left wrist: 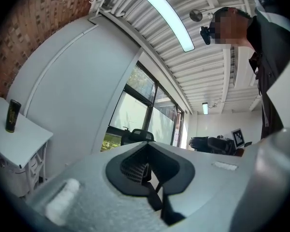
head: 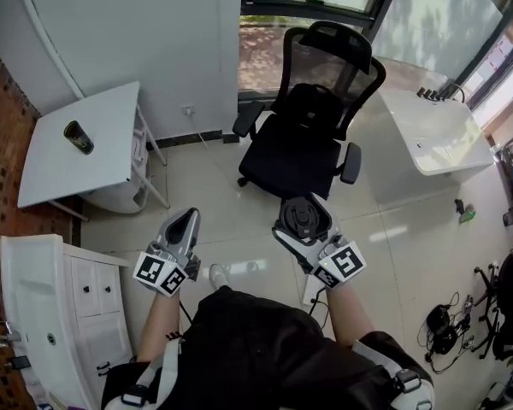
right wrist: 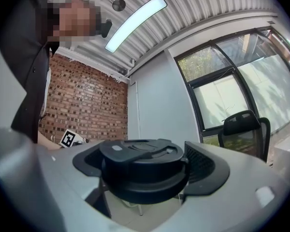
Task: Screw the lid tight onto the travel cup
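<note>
1 cup (head: 78, 137), 1 lid (head: 303, 218).

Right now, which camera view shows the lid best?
The right gripper view: the black lid fills the centre, clamped between the jaws of the right hand-held gripper, its top detail clear. The head view shows it small, from above. The left gripper view does not show it.

The head view looks steeply down; both gripper views look forward, sharing the office chair (head: 312, 135); the left also shows the travel cup (left wrist: 12, 115).
</note>
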A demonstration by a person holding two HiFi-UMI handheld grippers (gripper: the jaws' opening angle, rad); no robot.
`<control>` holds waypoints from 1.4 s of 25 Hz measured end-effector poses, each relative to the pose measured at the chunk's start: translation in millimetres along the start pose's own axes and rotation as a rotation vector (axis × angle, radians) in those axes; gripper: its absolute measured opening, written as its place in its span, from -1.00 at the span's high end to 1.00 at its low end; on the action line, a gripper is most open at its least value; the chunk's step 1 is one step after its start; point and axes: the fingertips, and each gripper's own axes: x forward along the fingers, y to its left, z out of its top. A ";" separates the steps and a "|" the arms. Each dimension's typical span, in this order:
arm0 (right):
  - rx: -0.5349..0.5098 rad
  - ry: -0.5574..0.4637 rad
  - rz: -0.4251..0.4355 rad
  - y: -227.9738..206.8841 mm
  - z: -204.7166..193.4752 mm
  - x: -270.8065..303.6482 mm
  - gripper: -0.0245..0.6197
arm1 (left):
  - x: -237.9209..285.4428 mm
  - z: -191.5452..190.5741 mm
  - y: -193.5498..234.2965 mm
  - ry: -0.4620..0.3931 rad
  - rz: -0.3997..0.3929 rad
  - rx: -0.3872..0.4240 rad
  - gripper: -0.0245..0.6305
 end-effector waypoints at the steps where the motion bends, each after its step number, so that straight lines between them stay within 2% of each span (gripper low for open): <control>1: 0.011 -0.014 0.003 -2.4 2.6 11.4 -0.56 | 4.9 5.4 9.9 -0.008 -0.010 -0.001 0.92; 4: 0.073 -0.084 0.029 -3.8 13.1 48.3 -0.56 | 15.3 21.0 40.8 -0.025 -0.029 0.010 0.92; 10: 0.079 -0.083 0.042 -3.1 10.4 121.4 -0.56 | 10.8 38.9 106.1 -0.031 -0.016 0.014 0.92; 14: 0.086 -0.065 0.046 5.8 -1.7 150.3 -0.56 | -10.1 41.8 143.9 -0.017 0.030 0.004 0.92; 22: 0.095 -0.035 0.134 20.7 -20.8 205.4 -0.56 | -30.6 38.3 191.6 -0.018 0.114 -0.014 0.92; 28: 0.137 -0.016 0.235 5.5 -44.2 276.8 -0.56 | -27.1 44.7 231.1 -0.016 0.186 0.016 0.92; 32: 0.164 -0.036 0.344 -3.9 -48.5 345.0 -0.56 | -20.3 57.2 274.3 -0.002 0.271 0.054 0.92; 35: 0.166 -0.060 0.440 -10.9 -44.7 403.5 -0.56 | -2.6 79.6 306.6 -0.026 0.325 0.102 0.92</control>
